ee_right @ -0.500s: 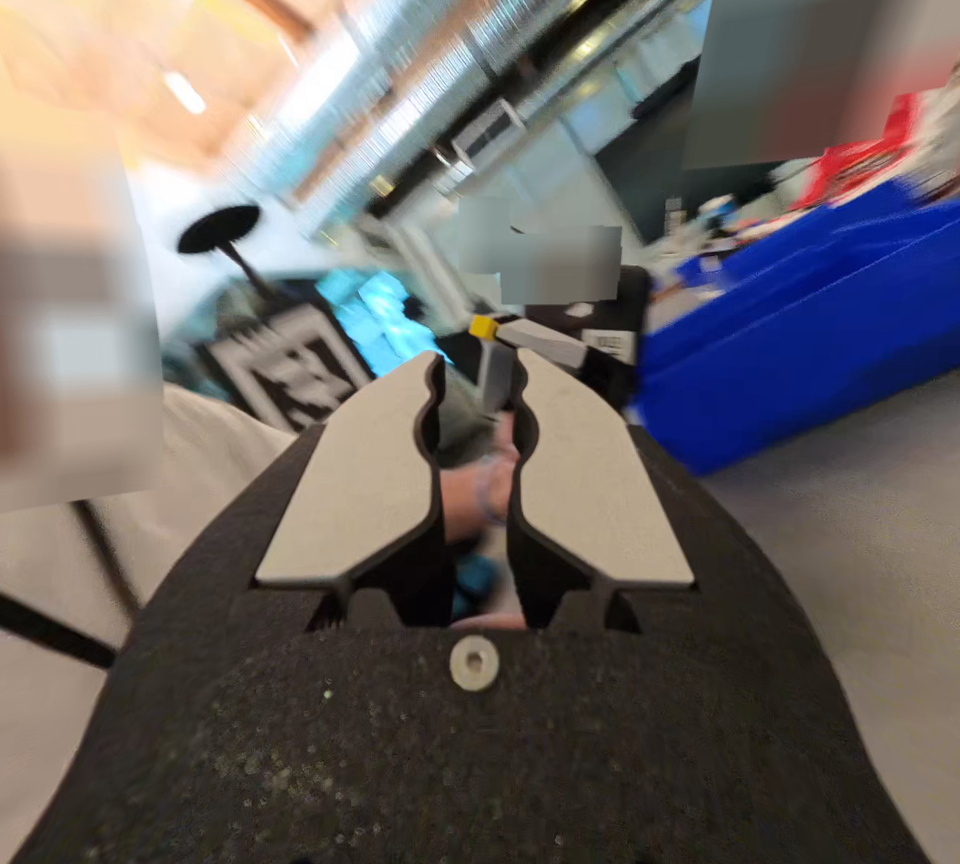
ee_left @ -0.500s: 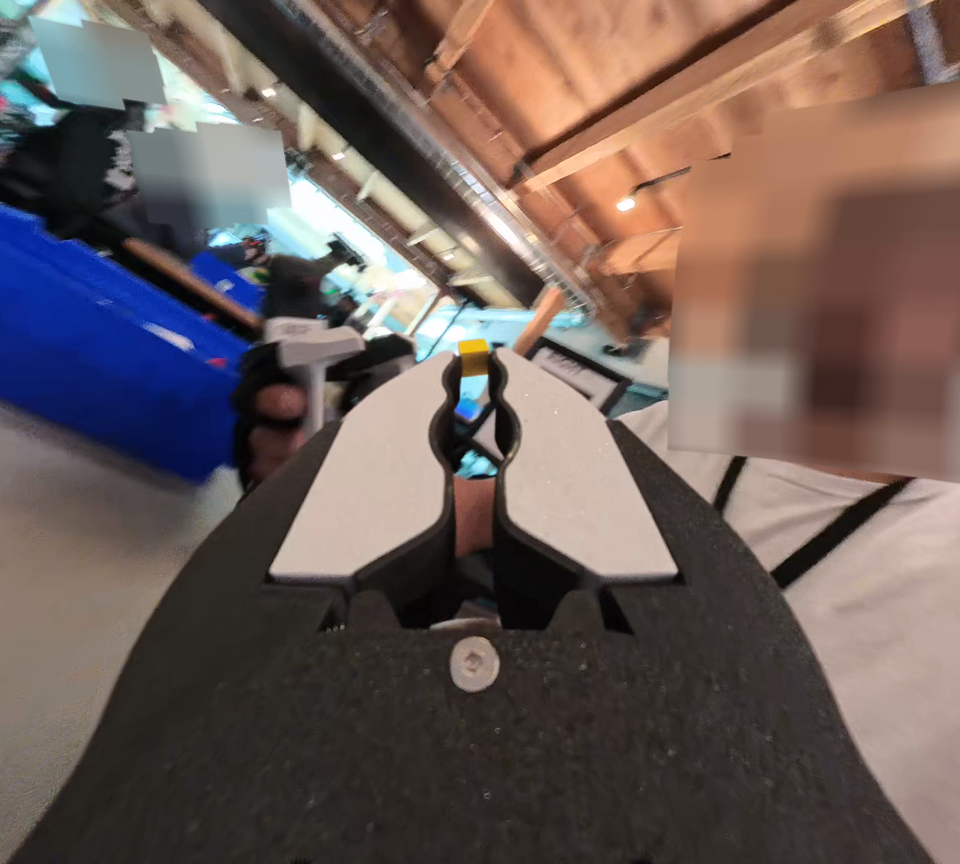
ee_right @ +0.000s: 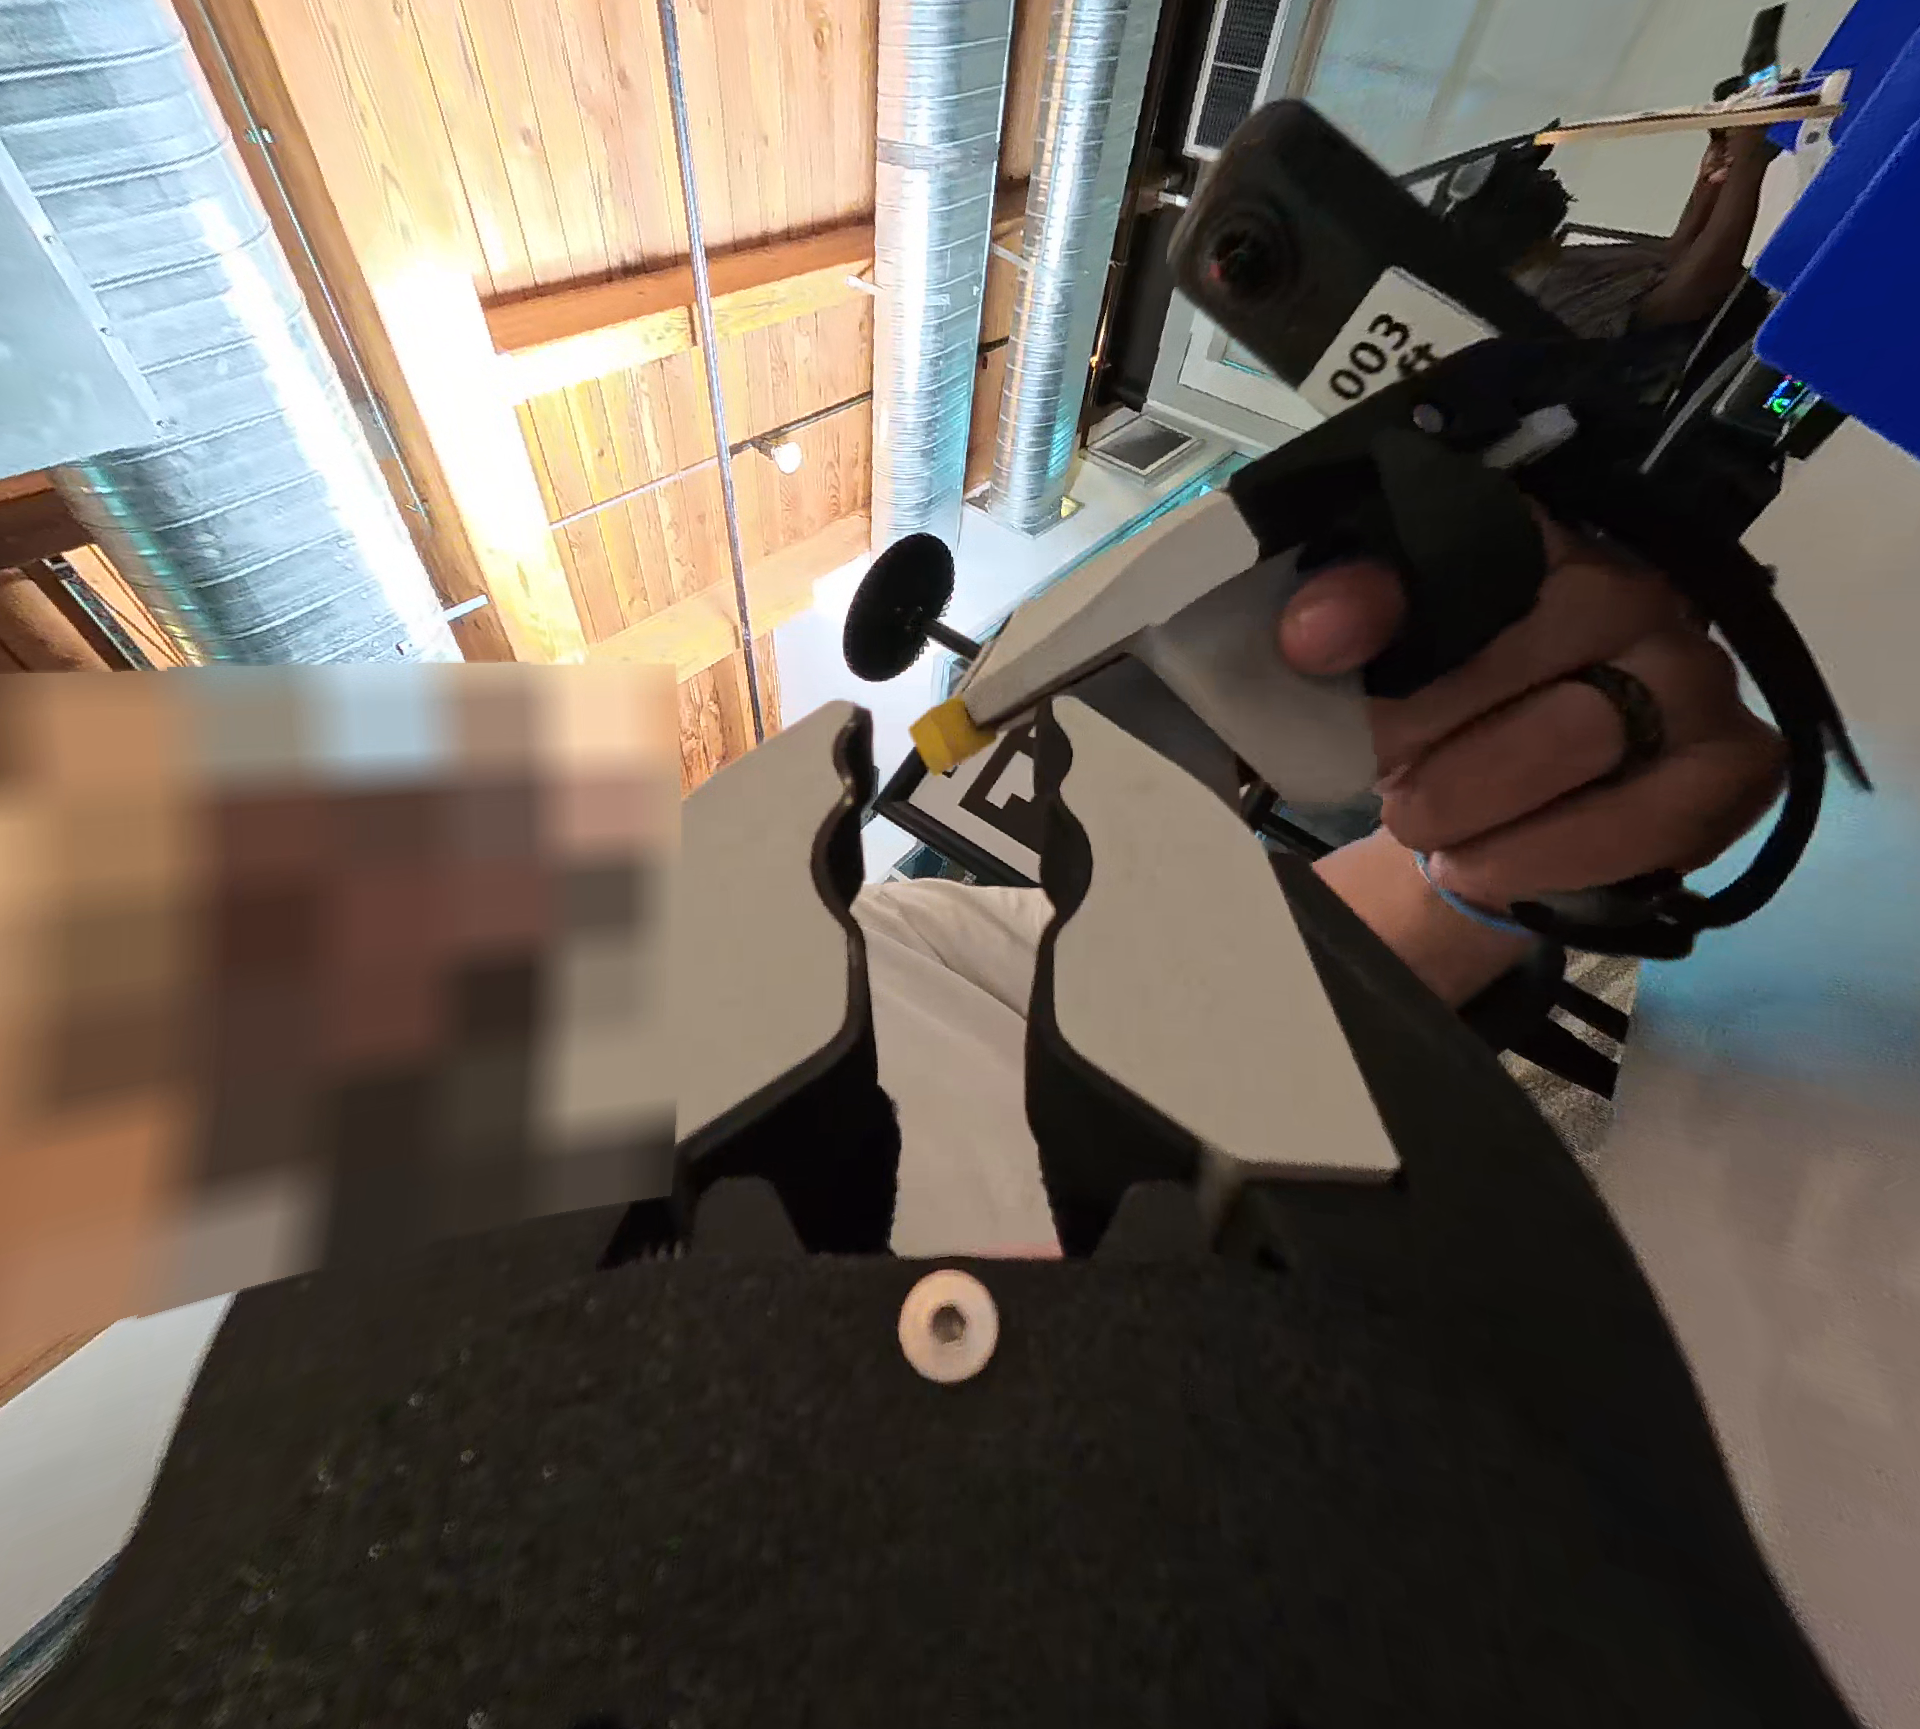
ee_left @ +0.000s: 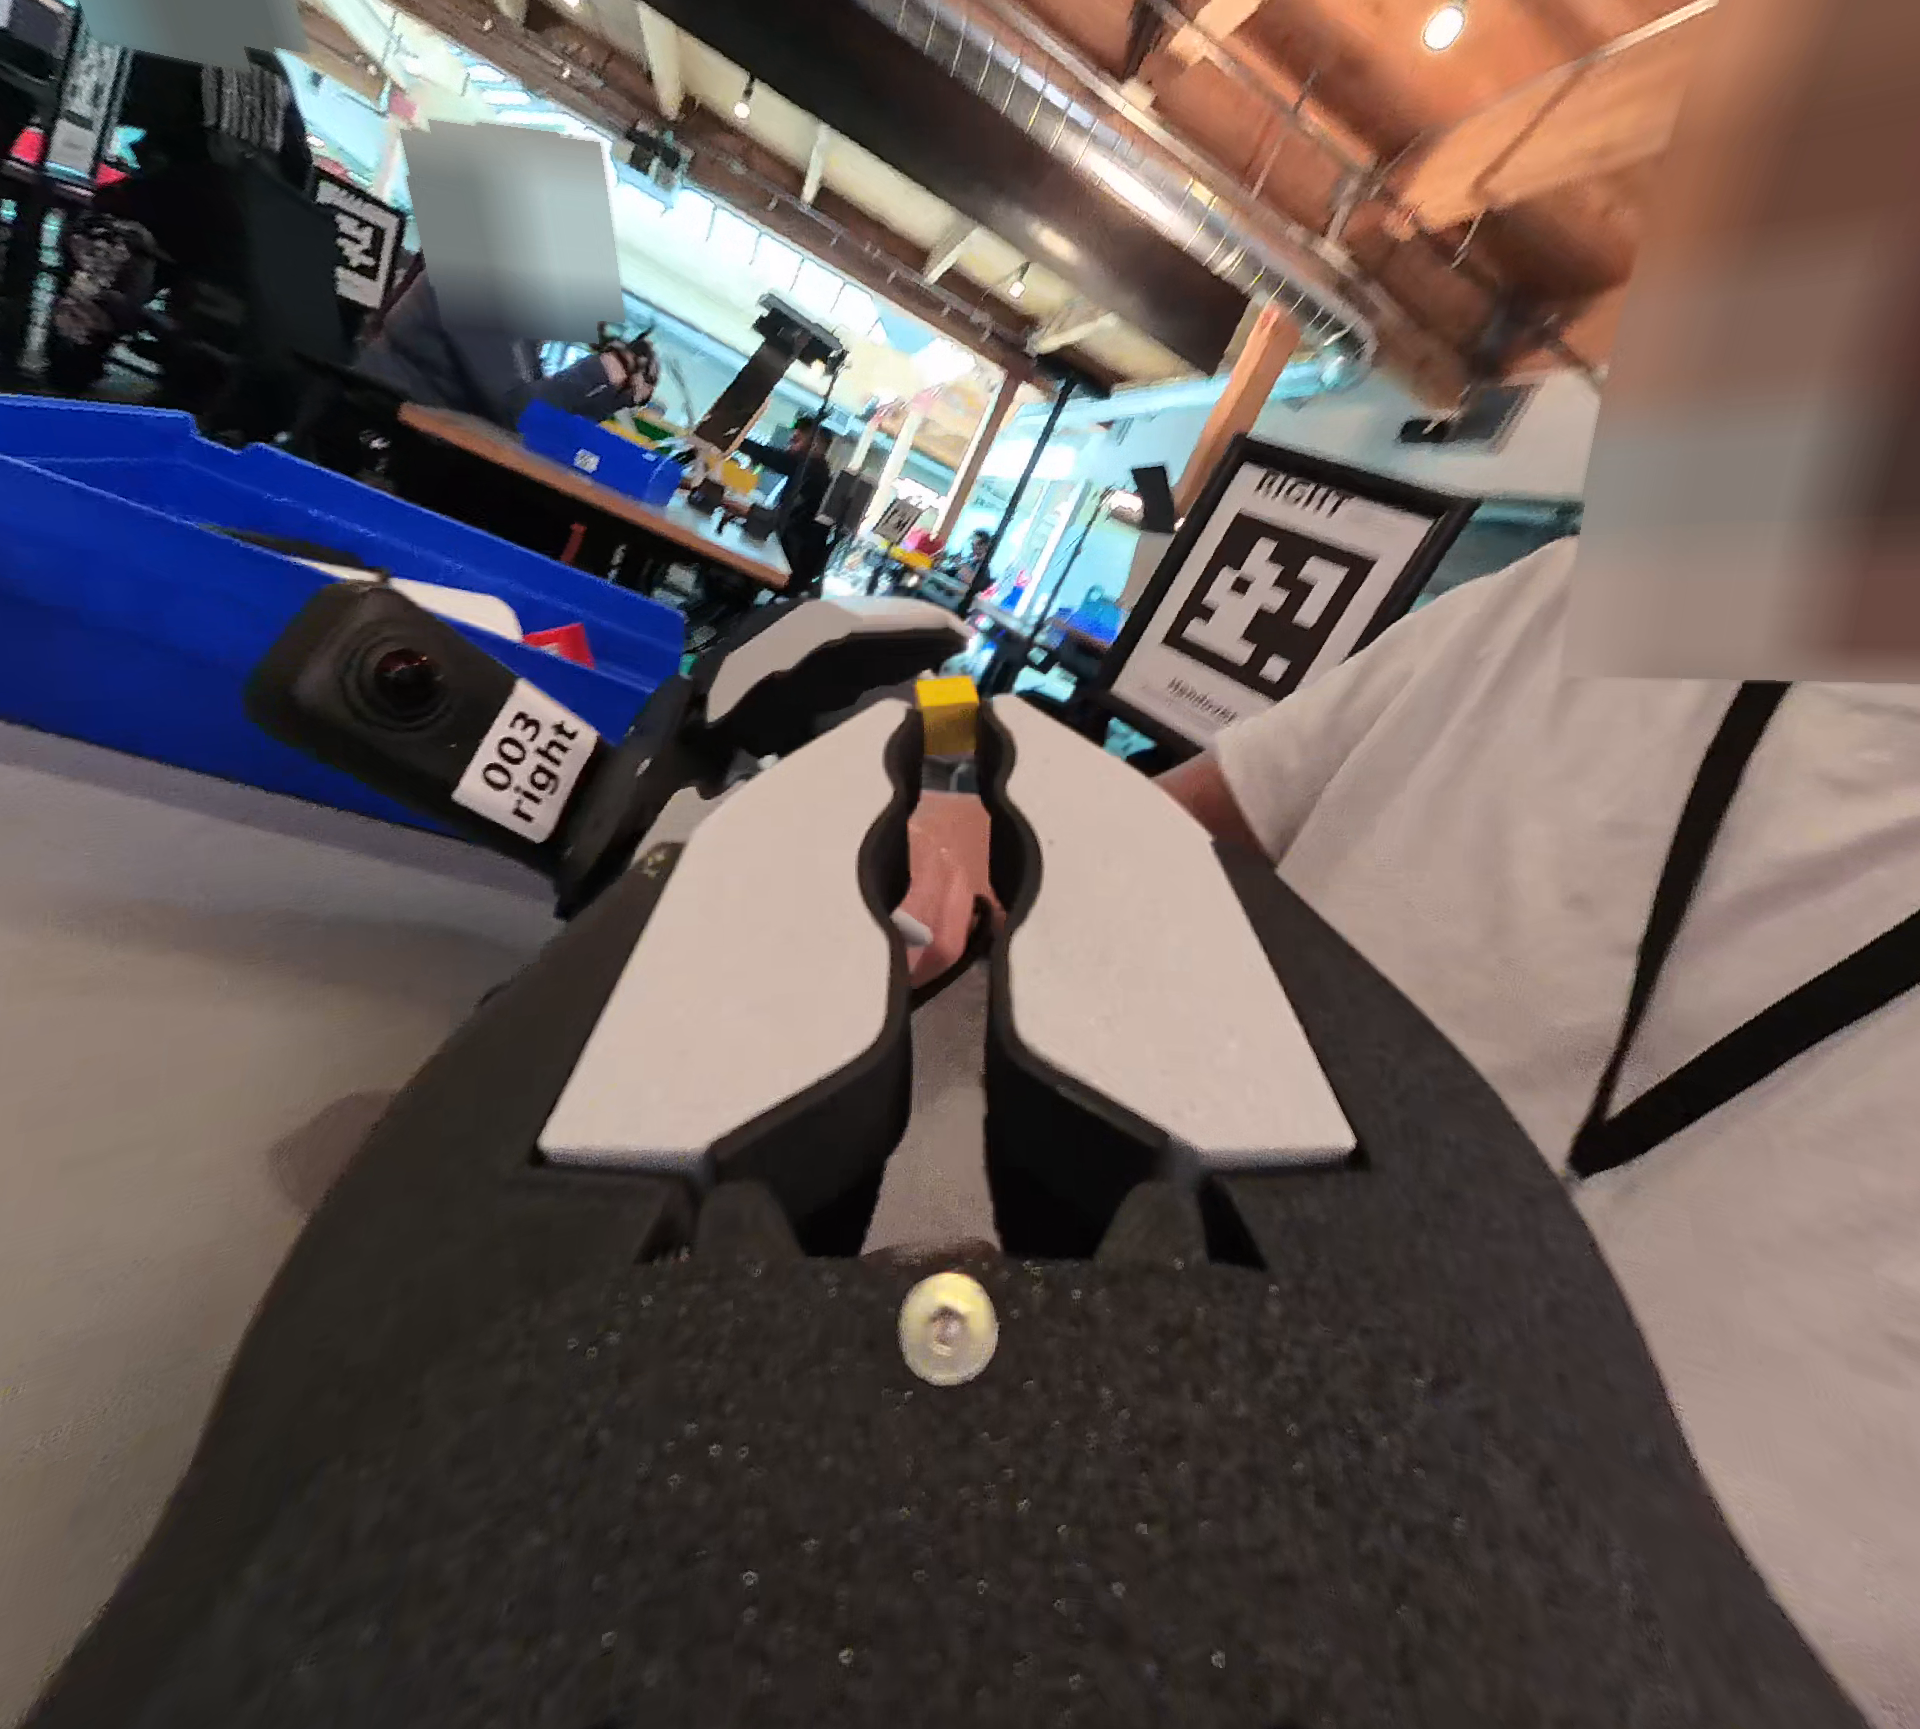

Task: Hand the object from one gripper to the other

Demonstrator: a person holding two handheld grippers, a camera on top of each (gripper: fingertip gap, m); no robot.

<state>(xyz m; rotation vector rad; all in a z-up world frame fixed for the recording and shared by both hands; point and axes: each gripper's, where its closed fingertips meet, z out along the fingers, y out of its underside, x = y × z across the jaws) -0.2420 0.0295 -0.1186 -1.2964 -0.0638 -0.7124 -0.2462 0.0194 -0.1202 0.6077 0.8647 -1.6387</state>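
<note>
While the left gripper (ee_left: pixel 948 723) pinches the small yellow block (ee_left: pixel 945 715) at its very fingertips, the right gripper (ee_right: pixel 951 770) waits with fingers spread wide and nothing between them. In the right wrist view the block (ee_right: pixel 943 737) pokes past the left tips (just above the gap). A blue bin (ee_left: pixel 156 578) sits behind on the grey table (ee_left: pixel 156 1004).

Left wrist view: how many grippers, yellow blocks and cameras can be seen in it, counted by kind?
Grippers: 2, the left gripper and the right gripper
Yellow block: 1
Camera: 1
Total: 4
</note>
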